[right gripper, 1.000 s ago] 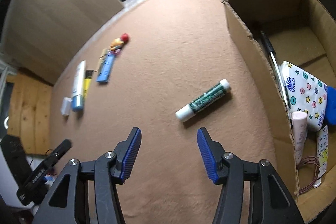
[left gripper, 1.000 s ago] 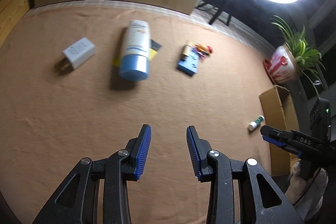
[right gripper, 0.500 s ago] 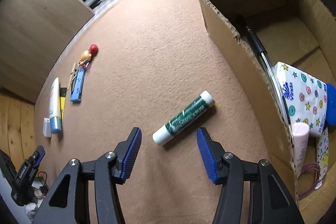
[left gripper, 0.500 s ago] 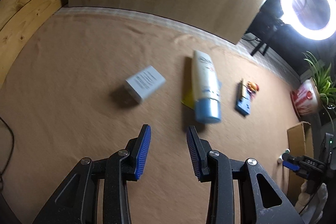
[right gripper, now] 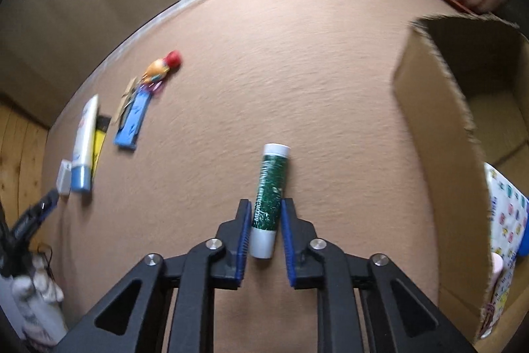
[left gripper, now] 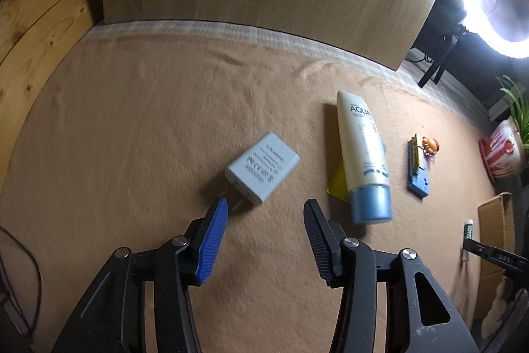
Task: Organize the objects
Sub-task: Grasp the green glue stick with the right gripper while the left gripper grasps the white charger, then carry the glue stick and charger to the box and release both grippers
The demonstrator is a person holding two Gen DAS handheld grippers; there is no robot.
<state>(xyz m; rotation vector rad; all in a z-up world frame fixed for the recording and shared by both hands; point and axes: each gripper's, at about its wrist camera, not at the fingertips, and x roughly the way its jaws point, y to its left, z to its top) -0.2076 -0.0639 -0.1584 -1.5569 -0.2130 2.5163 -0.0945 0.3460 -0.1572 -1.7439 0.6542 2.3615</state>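
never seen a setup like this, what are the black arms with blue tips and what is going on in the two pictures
They are two hand-held gripping tools, each with a camera looking along its fingers. The left tool is open, facing a white charger on the tan cloth. Nearby lie a lotion tube and a blue clip. The right tool has closed around a green stick, beside a cardboard box already holding things.
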